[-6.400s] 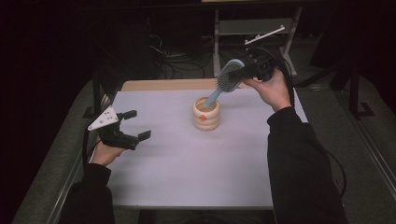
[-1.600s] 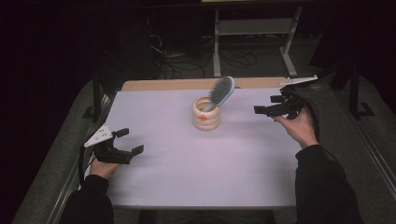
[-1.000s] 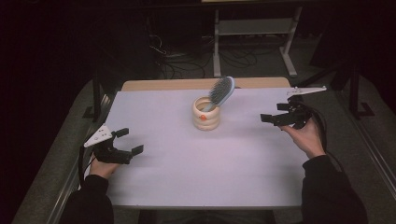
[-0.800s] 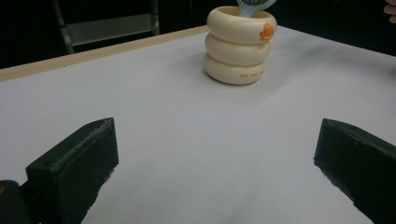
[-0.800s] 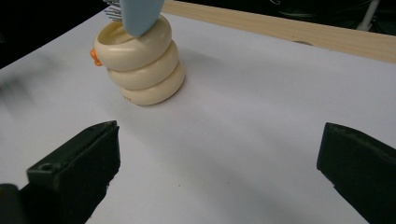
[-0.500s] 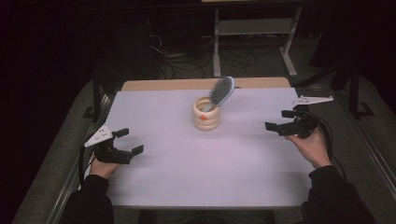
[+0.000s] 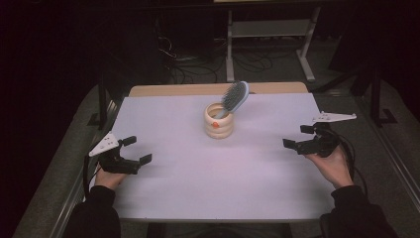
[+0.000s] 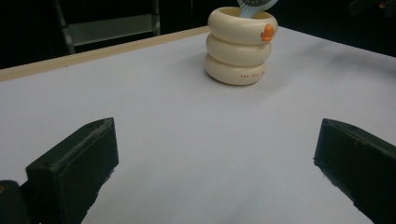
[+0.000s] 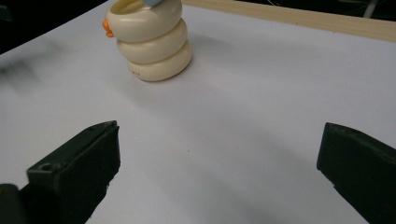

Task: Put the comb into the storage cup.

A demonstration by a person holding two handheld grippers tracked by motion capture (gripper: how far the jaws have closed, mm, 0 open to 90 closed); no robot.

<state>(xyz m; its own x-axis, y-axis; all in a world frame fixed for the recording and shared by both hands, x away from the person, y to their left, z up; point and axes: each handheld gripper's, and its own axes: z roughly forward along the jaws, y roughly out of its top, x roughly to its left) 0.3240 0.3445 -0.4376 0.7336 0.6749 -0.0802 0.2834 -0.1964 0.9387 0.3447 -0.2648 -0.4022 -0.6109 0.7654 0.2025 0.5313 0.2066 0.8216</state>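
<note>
From above, the hairbrush (image 7: 234, 97) is standing handle-down in the cream ringed holder (image 7: 219, 121) at the tabletop's (image 7: 198, 168) far middle. The right gripper (image 7: 300, 142), which held it seconds ago, is now resting low at the right edge; the left gripper (image 7: 134, 157) is sitting where it was. In the left gripper view, its fingers (image 8: 74, 163) are spread wide on nothing. In the right gripper view, likewise apart, empty. The placing looks finished.
</note>
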